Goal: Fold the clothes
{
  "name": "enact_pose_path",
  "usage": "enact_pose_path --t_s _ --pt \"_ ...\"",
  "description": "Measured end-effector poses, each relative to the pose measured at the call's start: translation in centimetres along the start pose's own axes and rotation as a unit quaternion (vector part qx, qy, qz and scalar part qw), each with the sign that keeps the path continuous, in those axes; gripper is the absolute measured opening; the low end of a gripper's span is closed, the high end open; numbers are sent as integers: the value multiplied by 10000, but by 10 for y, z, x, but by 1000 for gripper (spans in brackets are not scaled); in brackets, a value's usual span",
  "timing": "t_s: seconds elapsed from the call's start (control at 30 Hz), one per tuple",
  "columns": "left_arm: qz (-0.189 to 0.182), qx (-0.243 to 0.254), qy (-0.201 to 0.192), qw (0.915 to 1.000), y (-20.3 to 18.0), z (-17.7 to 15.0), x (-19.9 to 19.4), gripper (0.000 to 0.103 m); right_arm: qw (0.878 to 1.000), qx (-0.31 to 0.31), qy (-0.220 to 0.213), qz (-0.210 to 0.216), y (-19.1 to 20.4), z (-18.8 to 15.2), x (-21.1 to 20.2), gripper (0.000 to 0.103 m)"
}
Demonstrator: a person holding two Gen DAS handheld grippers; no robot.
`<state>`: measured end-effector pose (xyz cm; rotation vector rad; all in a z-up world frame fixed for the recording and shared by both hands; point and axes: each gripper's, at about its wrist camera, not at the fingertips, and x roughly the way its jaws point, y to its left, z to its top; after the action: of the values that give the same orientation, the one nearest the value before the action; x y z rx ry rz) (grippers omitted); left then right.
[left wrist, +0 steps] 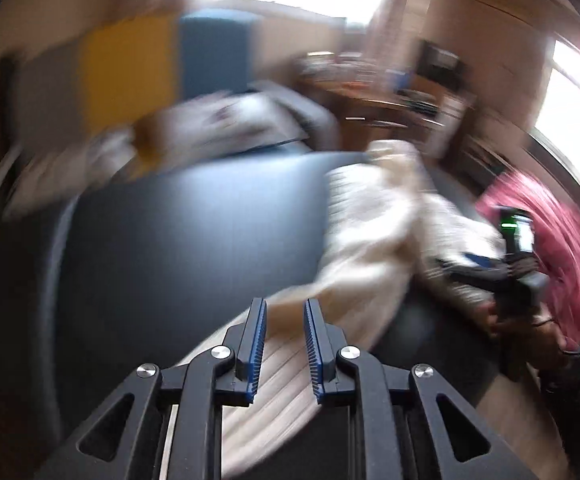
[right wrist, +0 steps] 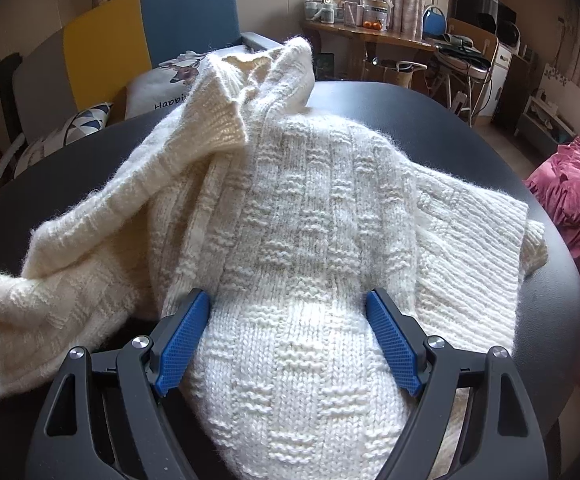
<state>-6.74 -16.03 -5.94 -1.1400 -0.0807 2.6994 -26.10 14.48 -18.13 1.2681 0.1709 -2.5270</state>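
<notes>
A cream knitted sweater (right wrist: 309, 200) lies crumpled on the round black table (right wrist: 549, 280), one sleeve trailing to the left edge. My right gripper (right wrist: 286, 294) stands wide open, pointing down over the sweater's near end. A hump of knit fills the space between its blue pads (right wrist: 389, 340). The left wrist view is blurred. There my left gripper (left wrist: 284, 304) hovers over the table (left wrist: 190, 240) with a narrow gap between its jaws. A strip of the sweater (left wrist: 369, 220) shows through that gap and passes underneath, and nothing looks clamped. A hand (left wrist: 505, 320) holds the right gripper at the right.
A pink garment (right wrist: 577, 208) is heaped off the table's right side. Behind the table are cushions (right wrist: 162, 88) against a yellow and blue backrest (right wrist: 186, 16). A wooden desk (right wrist: 369, 36) with jars and a chair stand at the back right.
</notes>
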Motion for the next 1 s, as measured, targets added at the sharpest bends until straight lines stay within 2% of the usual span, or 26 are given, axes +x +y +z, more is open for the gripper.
enact_pose_path --t_s 0.1,0.2,0.43,0.5,0.67,0.73,0.77,0.87,0.93,0.97,1.0 --pt "-360 978 0 9946 -47 36 32 21 9999 -17 -15 136 -5 0 0 84" --pt "-492 1634 245 9850 -69 55 66 22 9994 -73 -47 322 -9 -2 -1 84" --pt "-644 2373 936 9648 -84 64 121 26 9957 -248 -7 896 -21 -1 -3 93" --pt "-591 2655 1116 9558 -90 61 135 26 9956 -385 173 841 -17 3 -2 93" --pt "-294 2961 1453 9436 -96 54 173 26 9919 -836 622 726 -11 13 2 93" --pt "-118 2893 1476 9457 -93 53 183 19 9905 -927 705 734 -13 13 4 93" --pt "-78 2767 1458 9498 -89 54 186 6 9897 -1005 736 711 -13 13 6 92" --pt "-398 1847 1333 9729 -64 63 183 6 9867 -1266 790 644 -10 12 4 88" --pt "-653 1039 1236 9847 -40 73 178 6 9850 -1319 812 764 -16 20 -3 73" --pt "-779 632 1164 9881 -26 78 174 6 9849 -1288 785 853 -20 26 -8 67" --pt "-852 368 1102 9896 -17 82 171 6 9847 -1257 758 942 -25 32 -14 56"
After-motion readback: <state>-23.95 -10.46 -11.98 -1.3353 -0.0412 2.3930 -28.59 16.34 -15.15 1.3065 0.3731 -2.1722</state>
